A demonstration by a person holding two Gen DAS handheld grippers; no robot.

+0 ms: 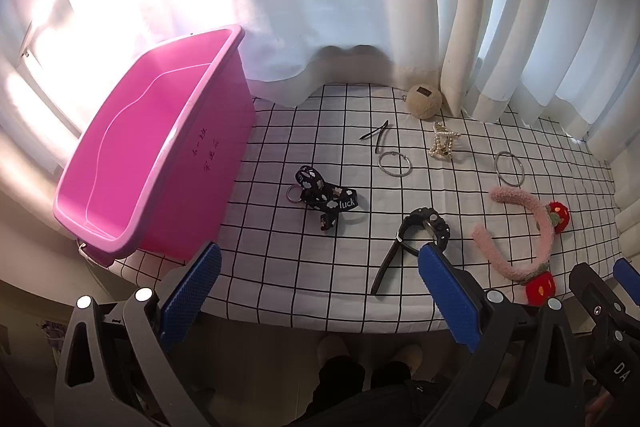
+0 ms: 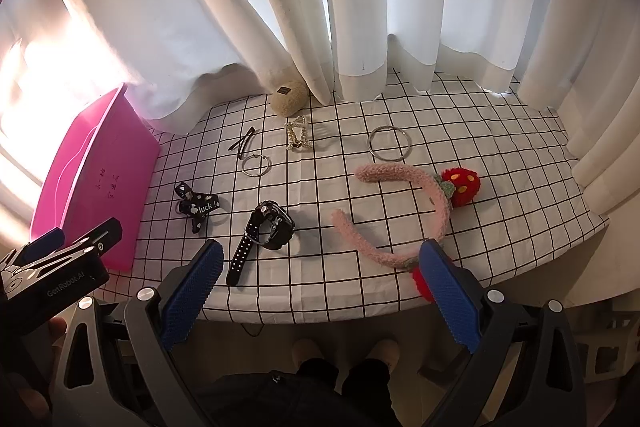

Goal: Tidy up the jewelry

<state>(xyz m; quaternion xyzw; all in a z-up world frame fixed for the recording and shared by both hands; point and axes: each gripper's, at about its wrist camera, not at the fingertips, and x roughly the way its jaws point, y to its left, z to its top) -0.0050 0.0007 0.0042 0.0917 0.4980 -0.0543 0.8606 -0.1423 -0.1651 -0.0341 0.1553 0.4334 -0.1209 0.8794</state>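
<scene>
A pink bin point(image 1: 140, 163) stands at the left of the checked tablecloth point(image 1: 280, 267); it shows in the right wrist view point(image 2: 92, 187) too. On the cloth lie a black watch point(image 1: 424, 227) point(image 2: 268, 227), a black "luck" strap point(image 1: 324, 199) point(image 2: 198, 207), a pink strawberry headband point(image 1: 520, 227) point(image 2: 400, 211), two silver hoops point(image 1: 394, 165) point(image 1: 509, 169), a pearl clip point(image 1: 442, 145) and a black hairpin point(image 1: 376, 135). My left gripper point(image 1: 320, 267) and right gripper point(image 2: 320, 267) are open and empty at the table's front edge.
A beige plush ball point(image 1: 424, 101) sits at the back by the white curtains point(image 1: 480, 7). The table's front edge point(image 2: 320, 319) is just beyond the fingers. The person's feet point(image 2: 344, 351) show below.
</scene>
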